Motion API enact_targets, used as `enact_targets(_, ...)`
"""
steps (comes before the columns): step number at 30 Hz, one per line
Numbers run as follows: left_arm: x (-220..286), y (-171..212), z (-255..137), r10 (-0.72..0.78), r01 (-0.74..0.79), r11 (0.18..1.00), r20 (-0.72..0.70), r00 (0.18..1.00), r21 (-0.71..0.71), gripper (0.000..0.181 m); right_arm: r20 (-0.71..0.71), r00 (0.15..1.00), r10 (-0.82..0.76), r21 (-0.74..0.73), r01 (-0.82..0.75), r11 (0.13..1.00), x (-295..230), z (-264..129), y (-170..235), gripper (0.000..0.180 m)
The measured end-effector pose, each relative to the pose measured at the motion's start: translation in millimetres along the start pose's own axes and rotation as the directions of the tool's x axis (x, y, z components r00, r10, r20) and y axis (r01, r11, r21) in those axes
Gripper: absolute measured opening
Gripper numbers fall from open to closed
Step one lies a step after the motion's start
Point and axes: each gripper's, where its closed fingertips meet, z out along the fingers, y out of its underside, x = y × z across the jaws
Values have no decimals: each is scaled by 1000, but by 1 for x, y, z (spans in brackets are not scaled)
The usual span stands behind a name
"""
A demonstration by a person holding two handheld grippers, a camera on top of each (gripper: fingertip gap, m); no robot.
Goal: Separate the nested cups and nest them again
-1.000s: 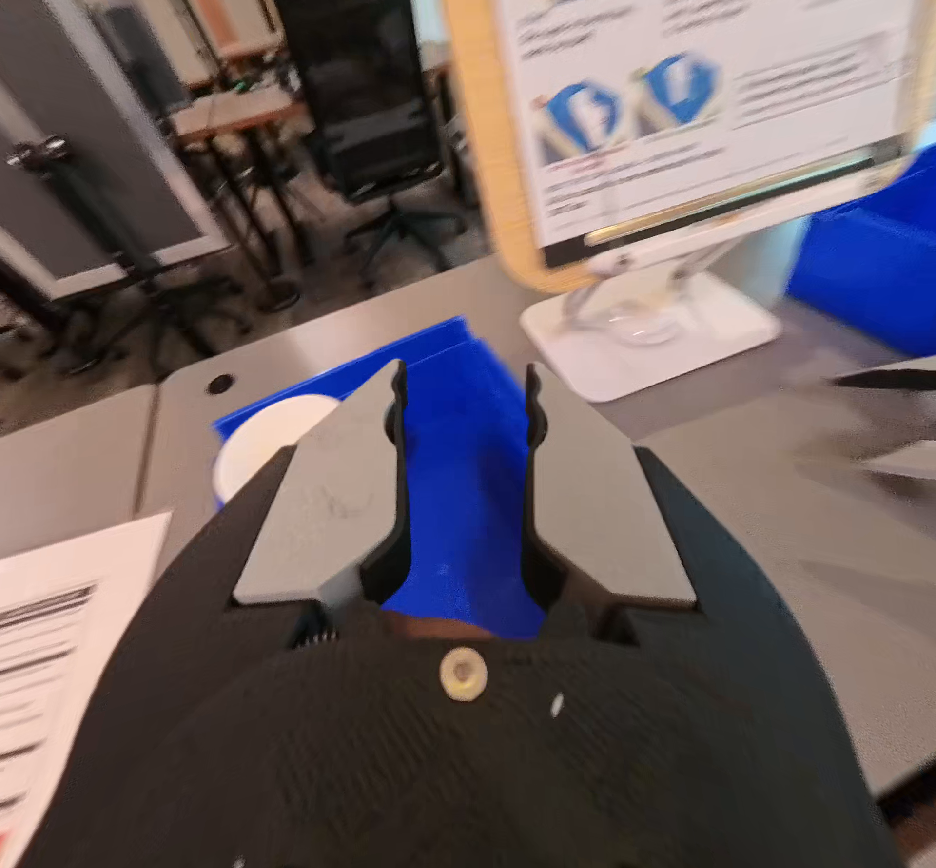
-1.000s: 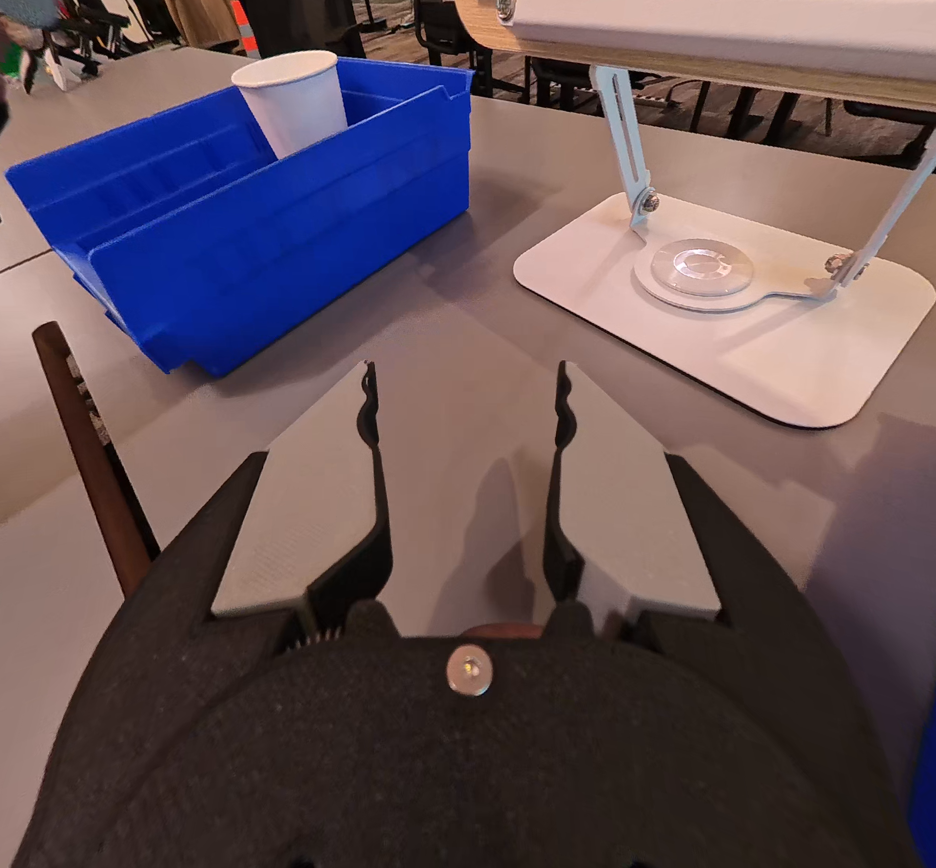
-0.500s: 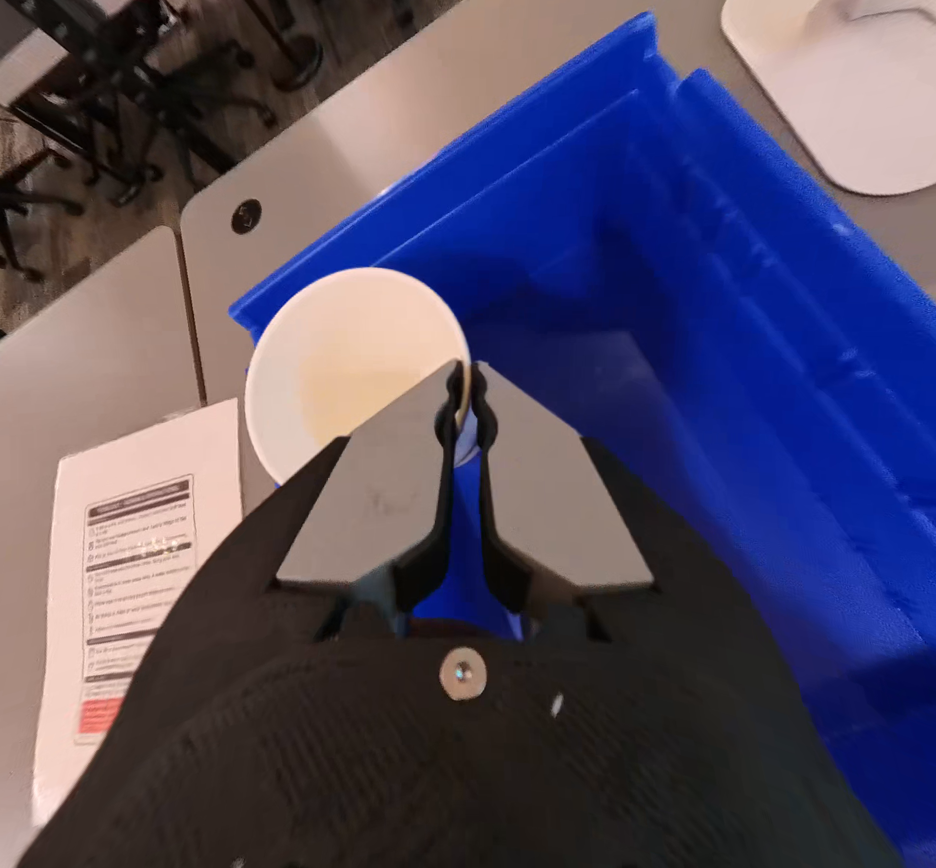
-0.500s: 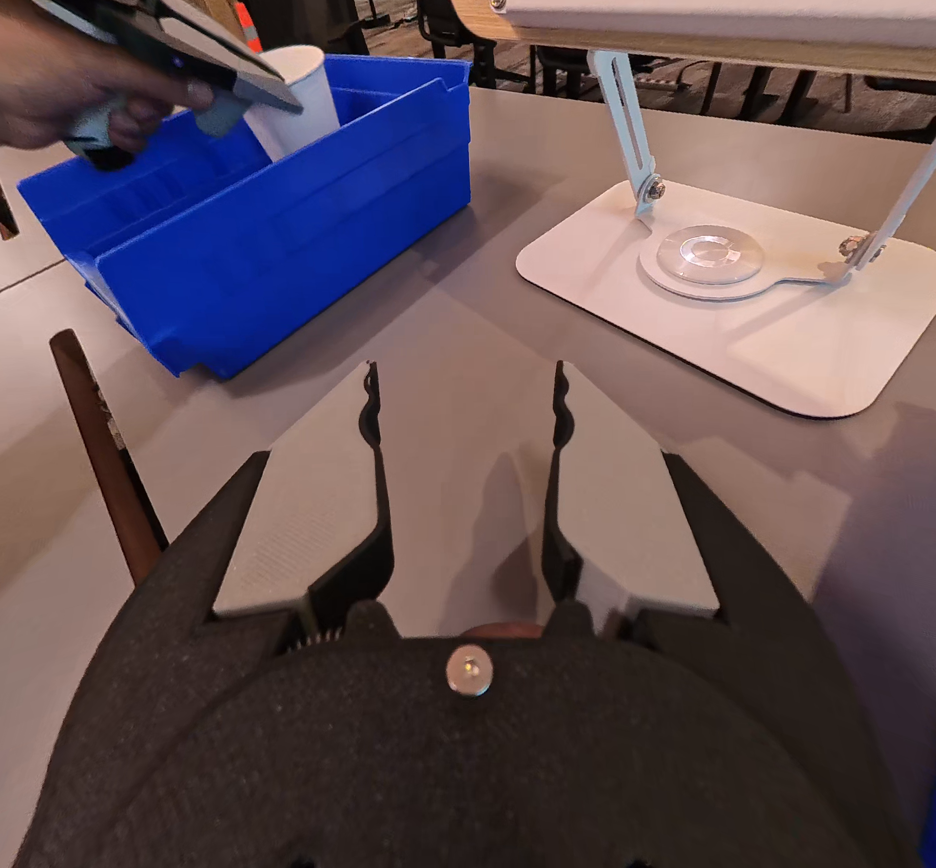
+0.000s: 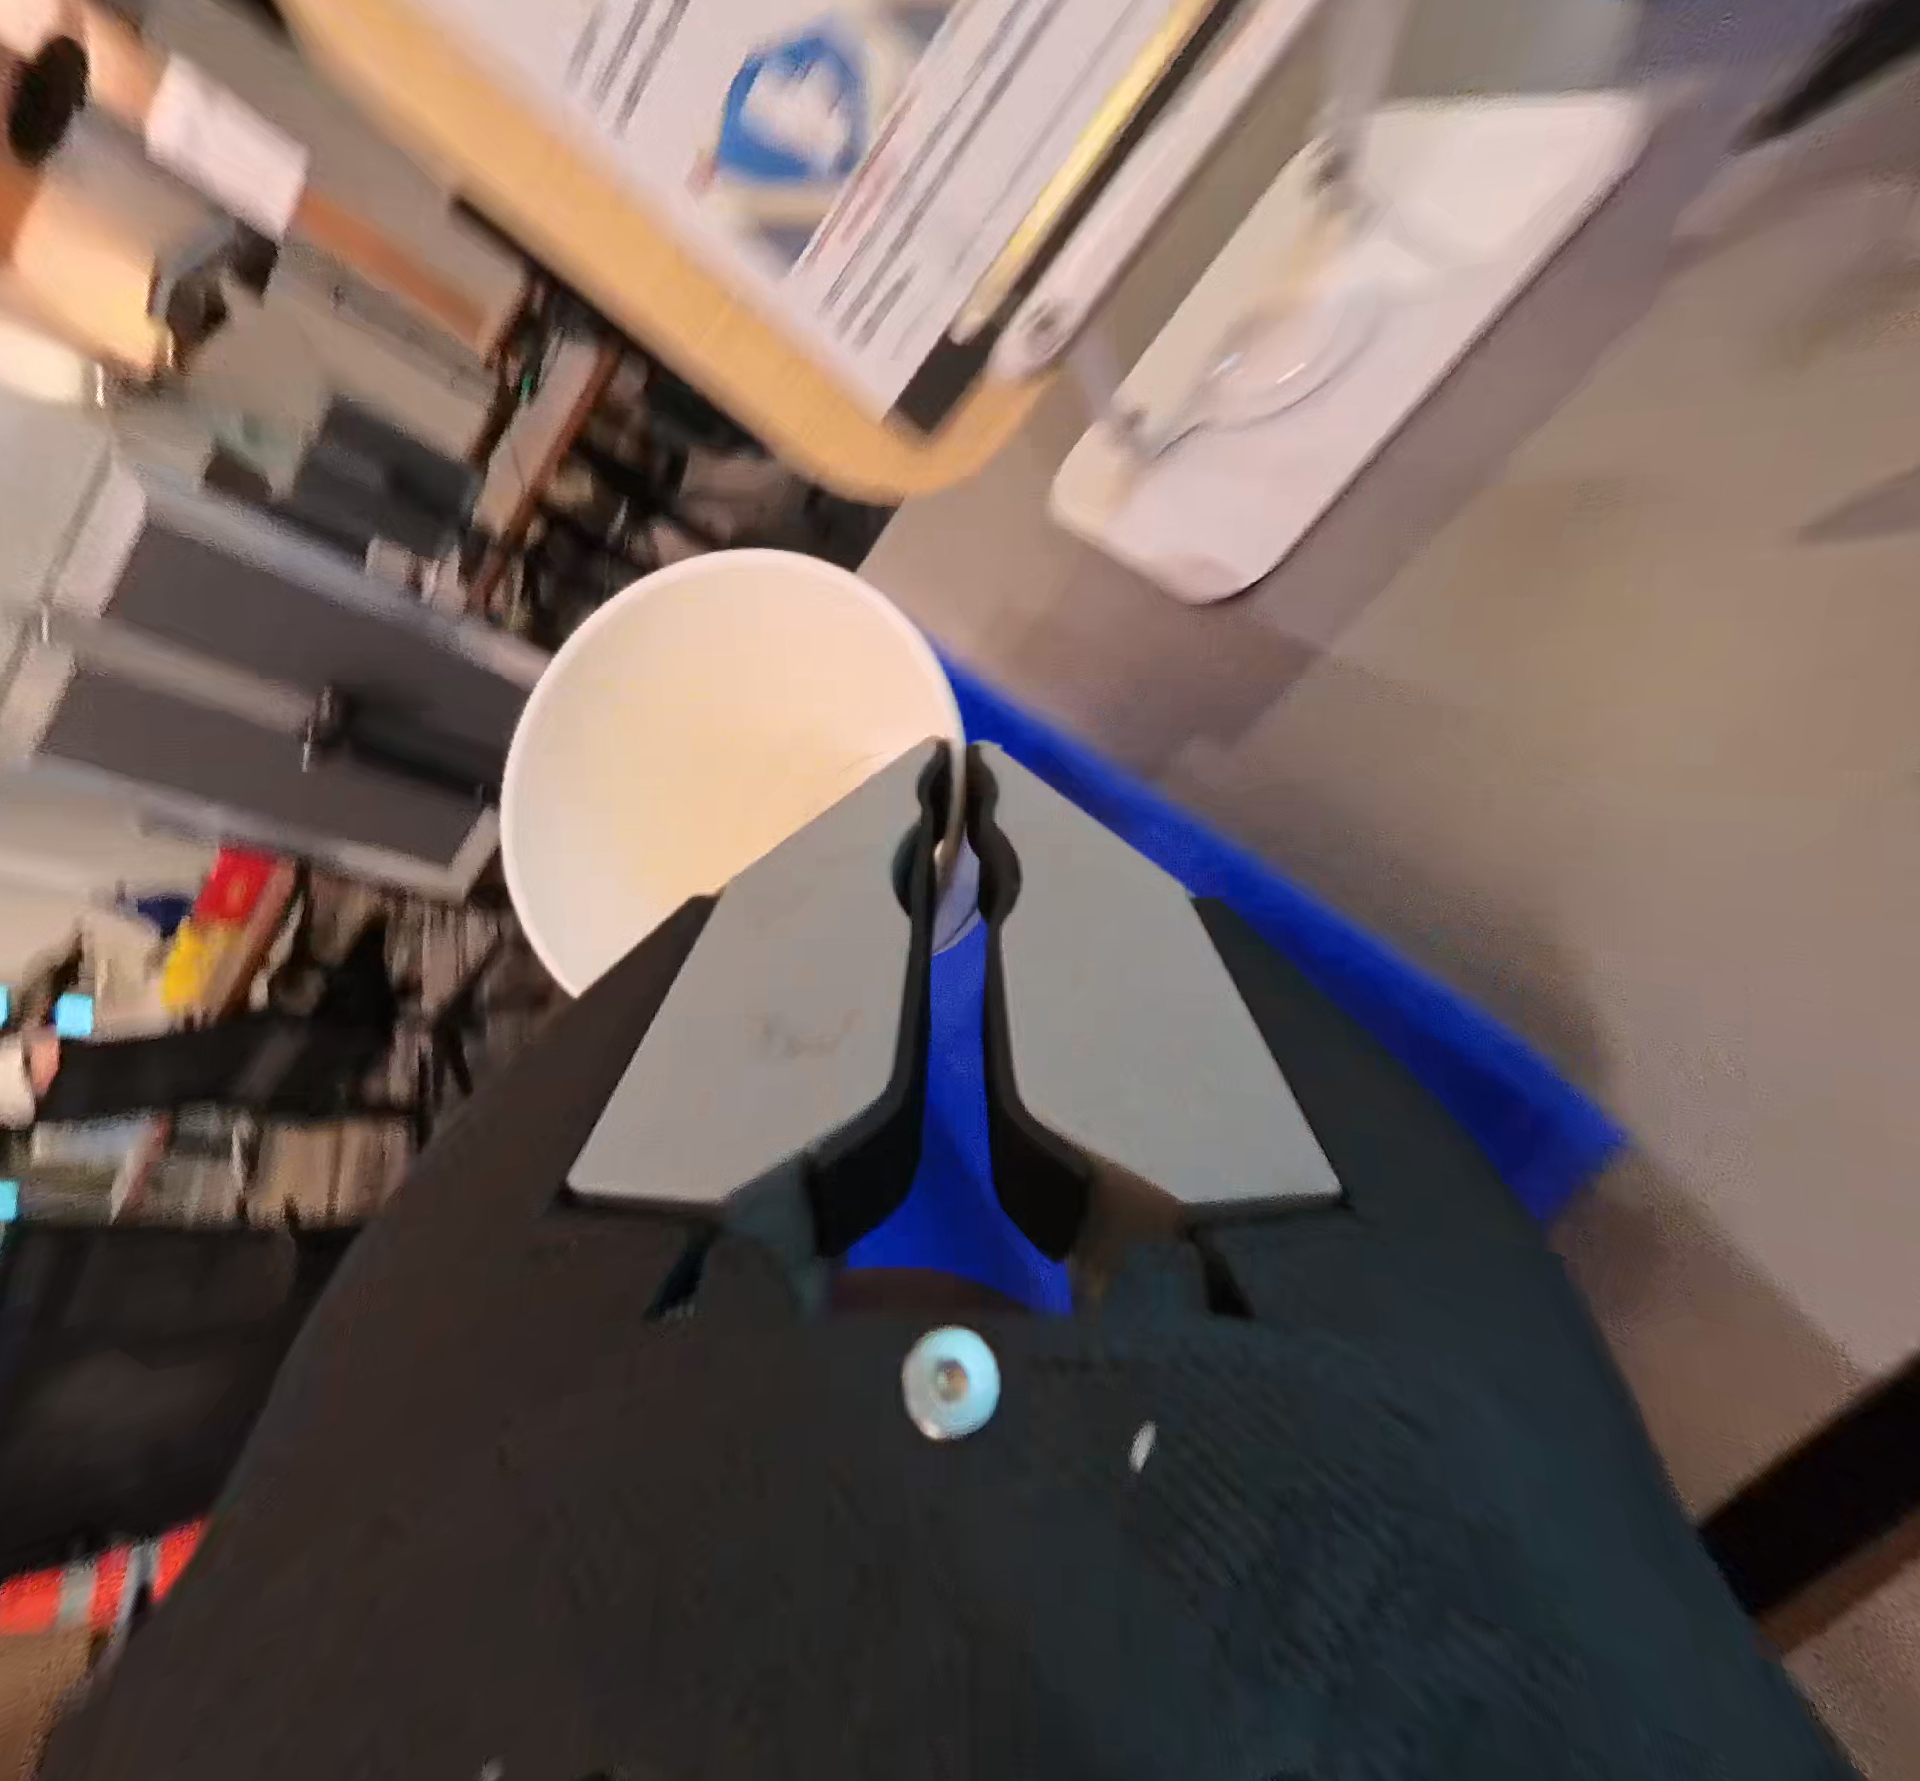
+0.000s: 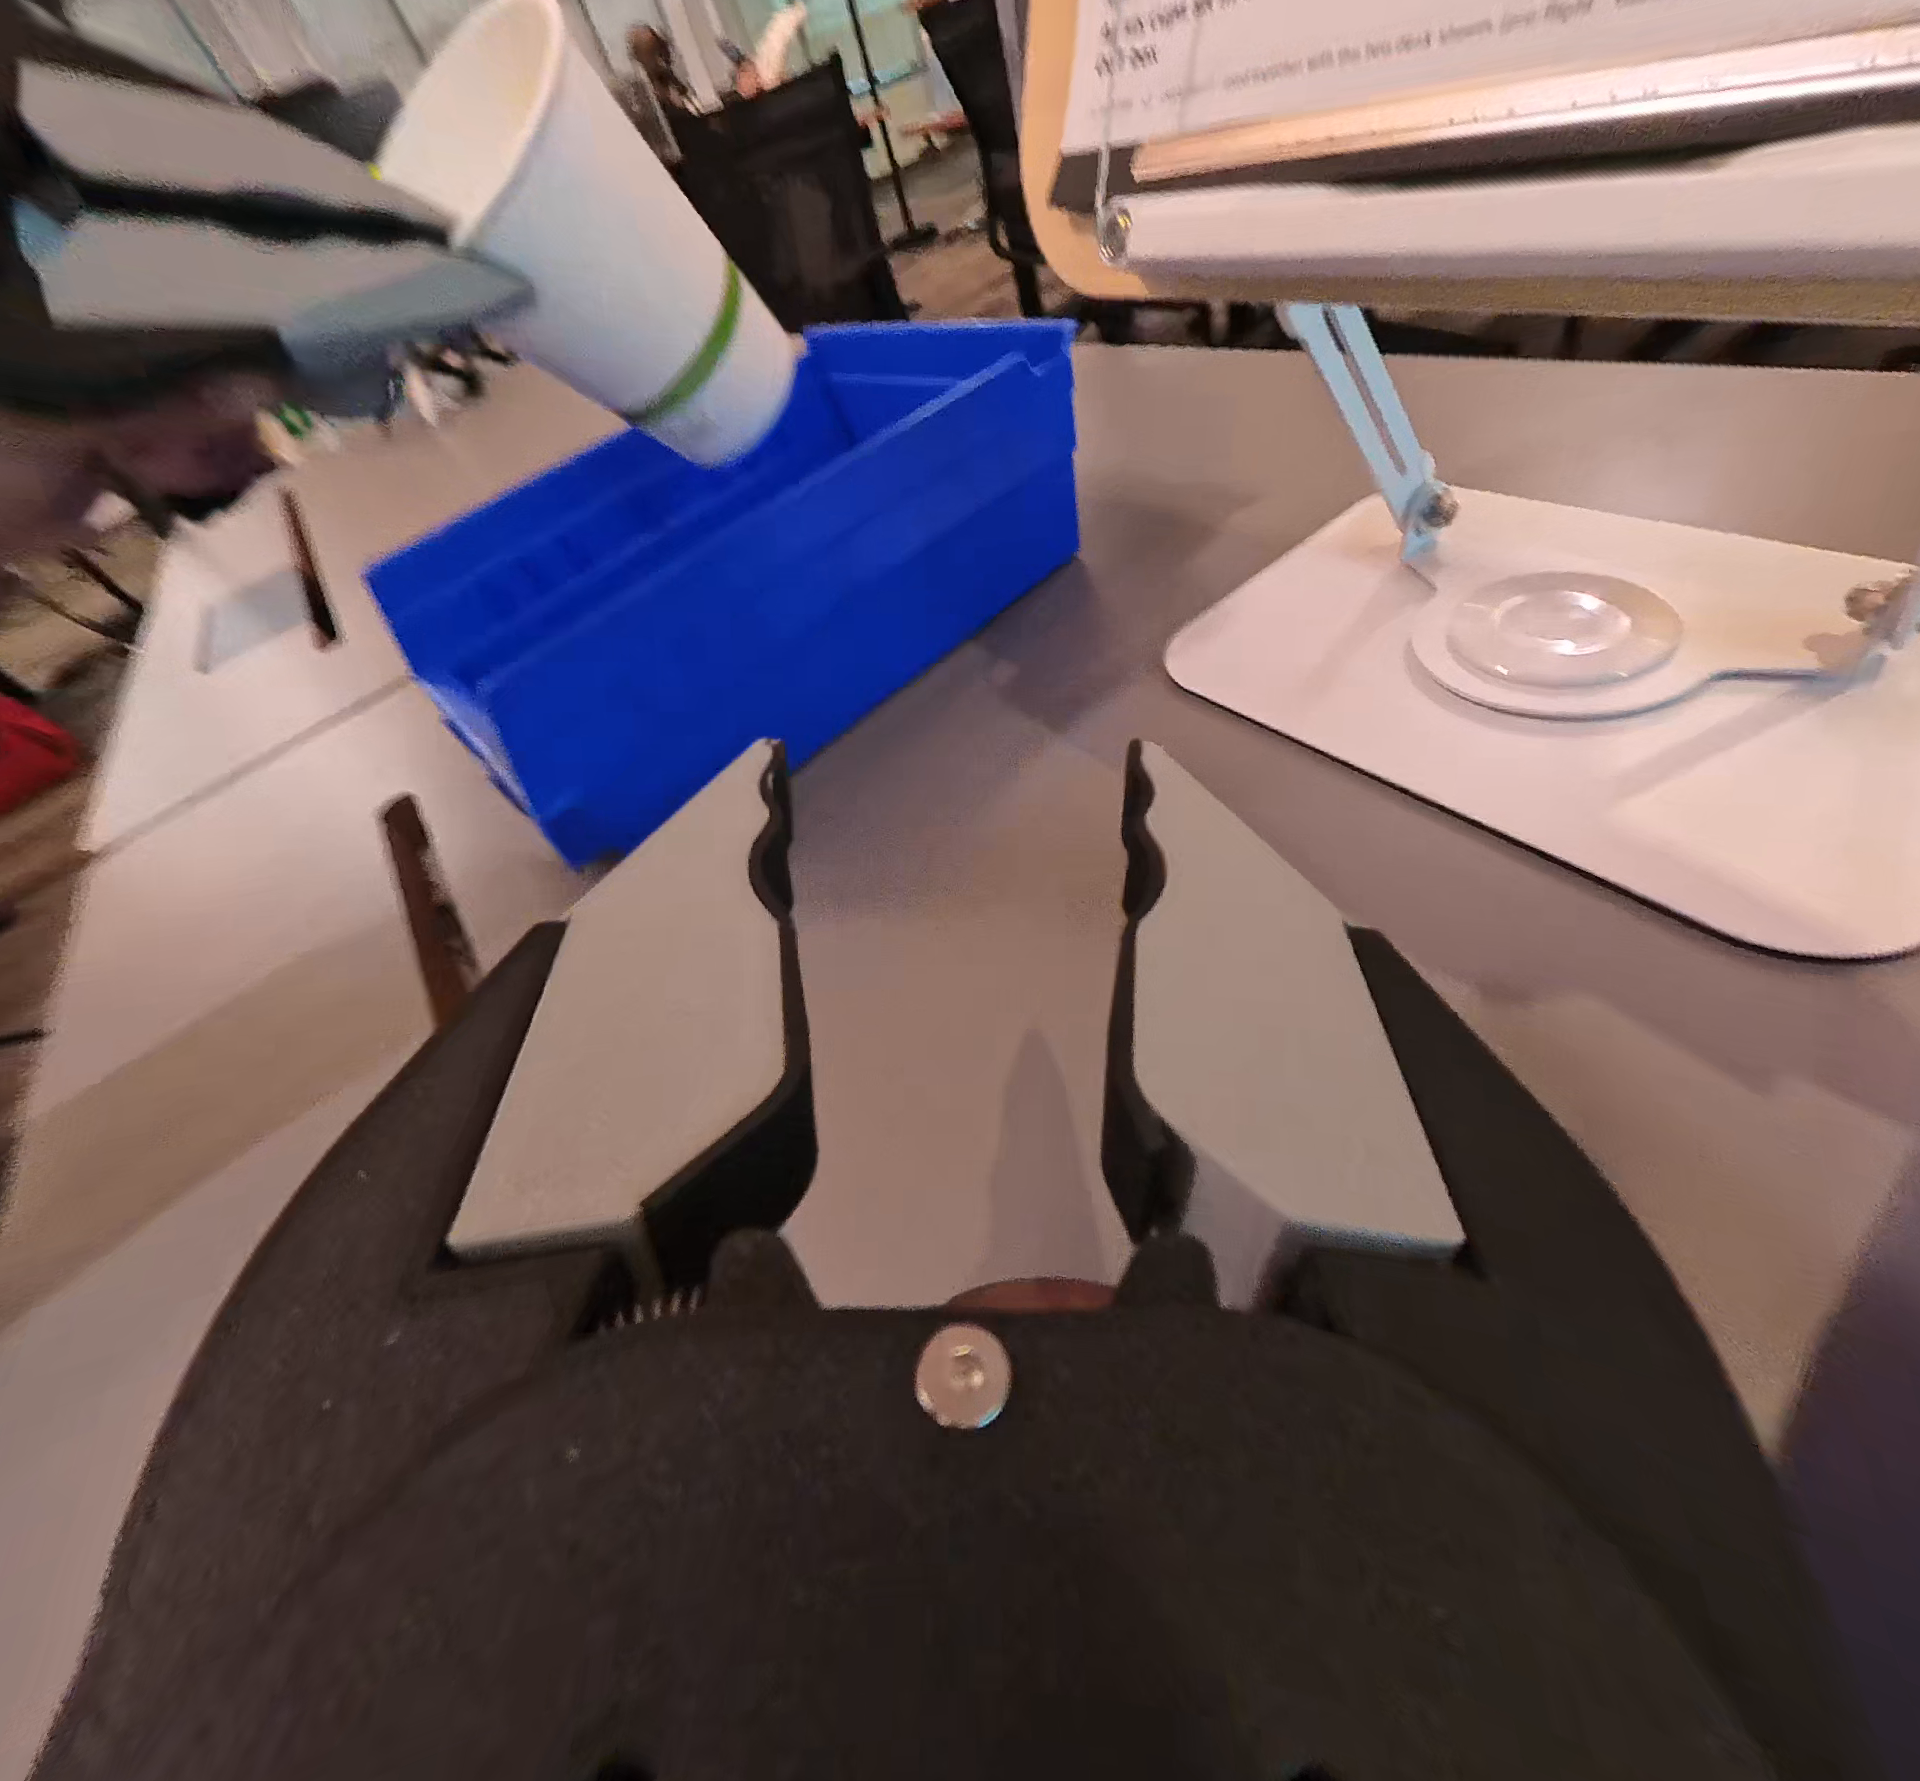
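Note:
My left gripper (image 5: 954,765) is shut on the rim of a white paper cup stack (image 5: 717,744). It holds the stack tilted in the air above the blue bin (image 5: 1299,921). In the right wrist view the same white cup stack (image 6: 592,225) has a green ring near its base and hangs over the bin (image 6: 748,588), pinched by the left gripper (image 6: 457,251). How many cups are nested in it cannot be told. My right gripper (image 6: 951,775) is open and empty, low over the grey table in front of the bin.
A white stand base (image 6: 1558,723) with a slanted board (image 6: 1455,17) of printed sheets stands right of the bin. A dark brown stick (image 6: 426,900) lies at the left. Chairs and people stand behind the table. Across from one pair of fingers to the other is roughly 20 cm.
My left gripper has lifted the cup stack out of the blue bin and tilted it. My right gripper has stayed open and moved a little toward the bin.

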Motion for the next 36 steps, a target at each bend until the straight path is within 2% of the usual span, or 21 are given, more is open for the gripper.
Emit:
enact_targets(3, 50, -32, -15, 146, -139, 985, -72, 987, 100, 0, 98, 992, 82, 60, -88, 994, -13, -9, -16, 54)
enact_targets(8, 121, -53, -17, 388, -369, 915, -105, 916, 164, 0, 195, 973, 121, 140, -149, 979, -29, -24, -38, 55)
enact_targets(11, 157, -57, -8, 440, -414, 891, -133, 888, 185, 0, 193, 977, 94, 153, -125, 980, -34, -27, -42, 57)
enact_targets(15, 178, -52, 10, 503, -490, 860, -81, 860, 141, 0, 94, 994, 46, 46, -50, 998, -25, -17, -21, 55)
enact_targets(17, 185, -54, 14, 519, -509, 850, -51, 853, 136, 0, 29, 1000, 1, -9, -1, 1000, -16, -12, -8, 38)
enact_targets(18, 188, -54, 15, 519, -510, 851, -51, 853, 125, 0, 49, 999, -22, -20, 23, 1000, -18, -10, -4, 22)
enact_targets(19, 190, -53, 17, 517, -510, 853, -46, 855, 111, 0, 77, 997, -24, -27, 26, 999, -23, -10, -2, 18)
enact_targets(22, 195, -51, 23, 491, -487, 869, -37, 870, 93, 0, 22, 998, -67, -68, 68, 995, -16, -8, 4, 6)
enact_targets(27, 203, -56, 33, 487, -489, 871, 41, 872, 48, 1, -88, 989, -122, -95, 114, 989, -3, -7, 8, 0)
enact_targets(36, 209, -64, 46, 497, -504, 864, 162, 852, 2, 2, -117, 990, -80, -84, 70, 994, 11, -12, 7, 0)
